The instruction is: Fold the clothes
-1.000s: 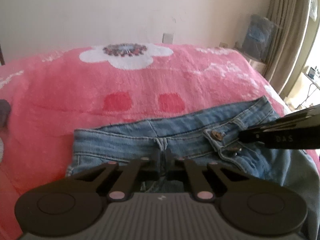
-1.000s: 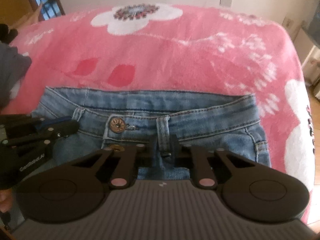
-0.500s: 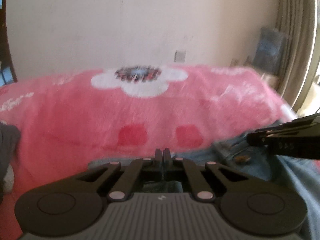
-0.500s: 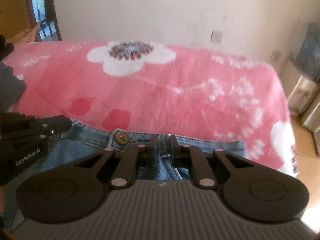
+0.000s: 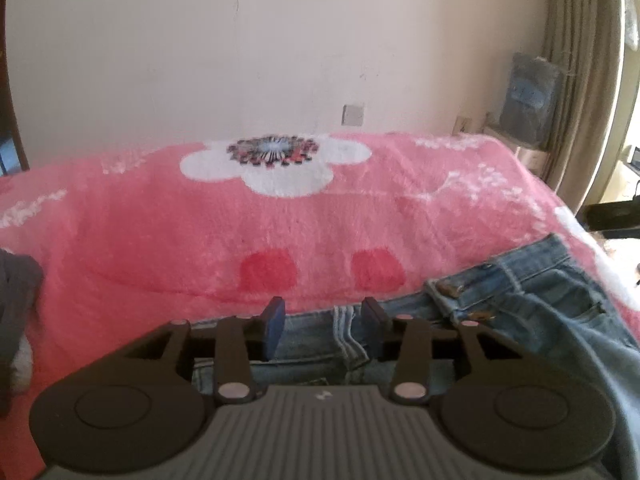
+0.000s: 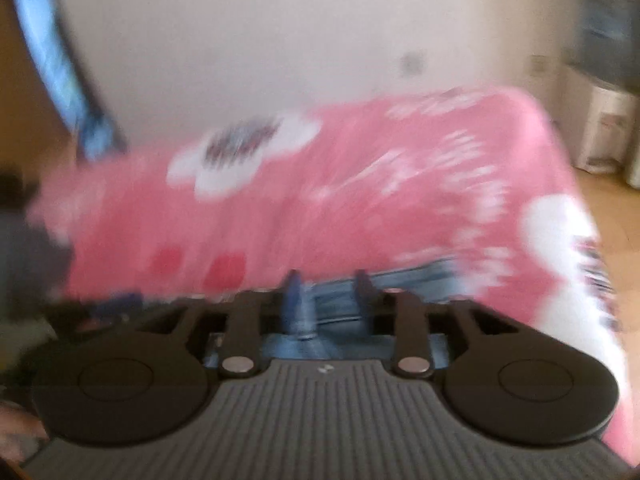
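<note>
Light-blue jeans [image 5: 520,312] lie on the pink bed, waistband toward the wall and its button showing. My left gripper [image 5: 323,320] hangs just over the waistband with its jaws opening. A belt loop [image 5: 346,336] lies loose in the gap, and the pads do not press it. In the blurred right wrist view, my right gripper [image 6: 328,292] is also opening over the jeans [image 6: 400,280]. A strip of denim [image 6: 306,316] sits beside its left finger, not pinched. A dark piece of the right gripper [image 5: 612,216] shows at the far right edge of the left wrist view.
A pink flower-print blanket [image 5: 280,224] covers the bed. A grey garment [image 5: 16,300] lies at its left edge. A curtain [image 5: 576,80] and stacked boxes [image 5: 528,96] stand at the right. Bare floor [image 6: 608,208] runs past the bed's right side, with a white appliance [image 6: 600,132] near the wall.
Both grippers were shut on the jeans' waistband and now stand apart with the denim loose between them. Both views have tipped up toward the wall. The right view swings and blurs.
</note>
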`<state>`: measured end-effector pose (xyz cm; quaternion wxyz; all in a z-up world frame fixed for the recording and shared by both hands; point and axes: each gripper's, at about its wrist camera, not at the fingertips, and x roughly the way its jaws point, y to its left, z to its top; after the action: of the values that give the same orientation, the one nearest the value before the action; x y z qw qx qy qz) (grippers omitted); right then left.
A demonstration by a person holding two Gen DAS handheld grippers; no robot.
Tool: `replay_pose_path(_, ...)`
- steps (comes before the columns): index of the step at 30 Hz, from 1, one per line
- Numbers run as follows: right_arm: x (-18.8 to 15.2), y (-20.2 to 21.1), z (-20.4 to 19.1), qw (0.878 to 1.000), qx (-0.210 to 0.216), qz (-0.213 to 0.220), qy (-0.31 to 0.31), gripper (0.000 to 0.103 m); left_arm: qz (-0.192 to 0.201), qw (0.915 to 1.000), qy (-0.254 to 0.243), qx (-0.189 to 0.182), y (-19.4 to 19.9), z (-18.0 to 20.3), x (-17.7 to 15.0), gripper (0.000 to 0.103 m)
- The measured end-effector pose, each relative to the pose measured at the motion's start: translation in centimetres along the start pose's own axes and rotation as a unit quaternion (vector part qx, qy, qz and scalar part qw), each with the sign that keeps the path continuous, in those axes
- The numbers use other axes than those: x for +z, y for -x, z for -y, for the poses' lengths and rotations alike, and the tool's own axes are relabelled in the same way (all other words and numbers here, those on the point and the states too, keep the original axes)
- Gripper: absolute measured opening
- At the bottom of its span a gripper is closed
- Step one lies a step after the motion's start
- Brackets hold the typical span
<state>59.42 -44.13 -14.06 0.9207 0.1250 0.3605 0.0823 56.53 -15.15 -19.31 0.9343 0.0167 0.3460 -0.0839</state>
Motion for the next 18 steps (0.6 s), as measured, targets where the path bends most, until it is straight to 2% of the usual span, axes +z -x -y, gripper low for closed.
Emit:
replay_pose_path(2,-0.5,3.1,3.2,0.998,-0.013,0.003,-0.058,0.053,-0.006,1.0,0.004,-0.006,0.7,-0.1,0.1,0.051)
replay_pose_path(4,-2.0,5.4,6.3,0.992,-0.015,-0.014,-0.123,0.053,-0.012,0.9998,0.016,-0.007,1.5,-0.2,0.2,0.054)
replay_pose_path(7,-5.3,8.3,10.1,0.978,-0.013,-0.04,-0.204,0.053,-0.018,0.9983,0.056,-0.003,3.0,-0.9,0.5,0.061)
replay_pose_path(11,-11.1,11.5,13.3,0.957,0.008,-0.068,-0.283,0.053,-0.034,0.9932,0.112,0.001,6.1,-1.9,1.4,0.061)
replay_pose_path(15,-16.3,14.3,14.8,0.936,0.04,-0.091,-0.339,0.053,-0.037,0.989,0.142,0.019,12.4,-2.7,3.0,0.061)
replay_pose_path(18,-18.3,16.2,15.1,0.932,0.064,-0.1,-0.342,0.053,-0.036,0.9861,0.153,0.054,18.9,-3.3,4.6,0.064)
